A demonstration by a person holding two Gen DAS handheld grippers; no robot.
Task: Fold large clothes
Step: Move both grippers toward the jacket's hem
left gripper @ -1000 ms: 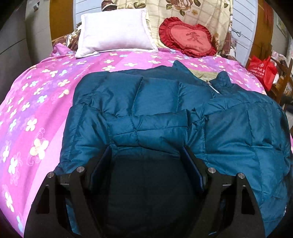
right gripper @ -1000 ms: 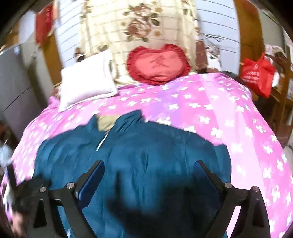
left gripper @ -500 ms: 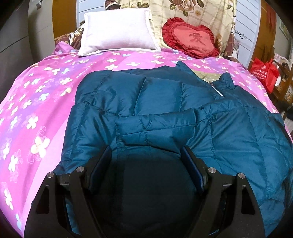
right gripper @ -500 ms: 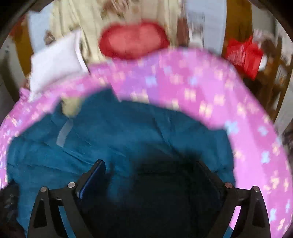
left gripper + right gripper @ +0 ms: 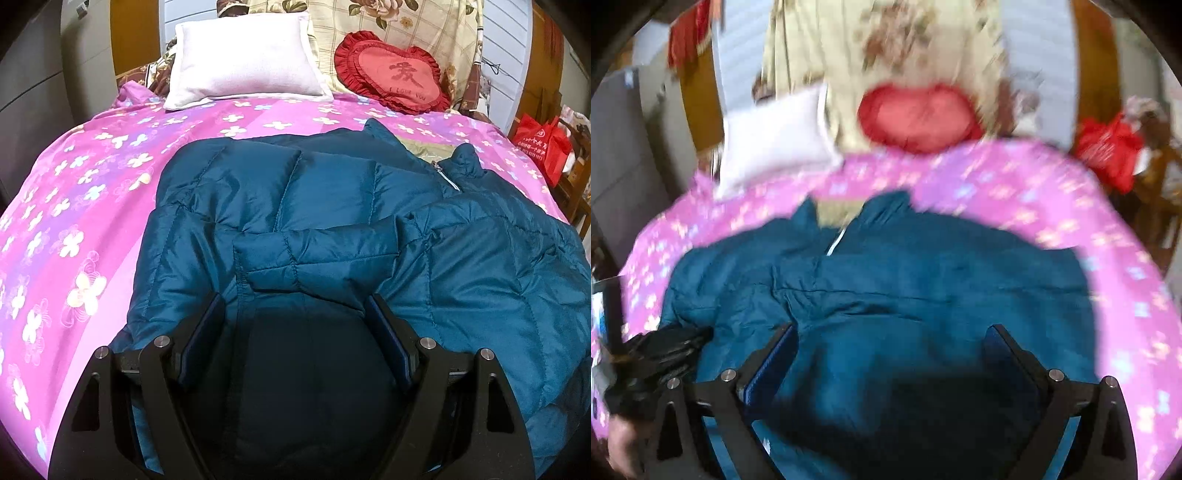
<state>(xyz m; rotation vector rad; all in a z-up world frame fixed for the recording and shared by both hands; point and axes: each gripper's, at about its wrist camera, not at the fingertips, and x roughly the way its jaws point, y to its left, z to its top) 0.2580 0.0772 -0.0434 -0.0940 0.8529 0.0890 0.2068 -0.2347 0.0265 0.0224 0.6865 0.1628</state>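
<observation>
Now the teal puffer jacket (image 5: 332, 206) lies spread on the pink floral bedspread (image 5: 74, 206), one sleeve (image 5: 317, 254) already folded across its front. Right gripper (image 5: 890, 354) has swung back over the jacket's right side, jaws just opened wider, nothing between them, likely heading for the other sleeve. Left gripper (image 5: 295, 328) hovers wide and empty over the hem.

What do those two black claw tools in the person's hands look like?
Each is matte black, with two angular fingers braced by triangular cut-out struts and round silver bolts, and flat dark-blue pads lining the inner faces. The left gripper and right gripper look identical. No cables or sleeves show.
</observation>
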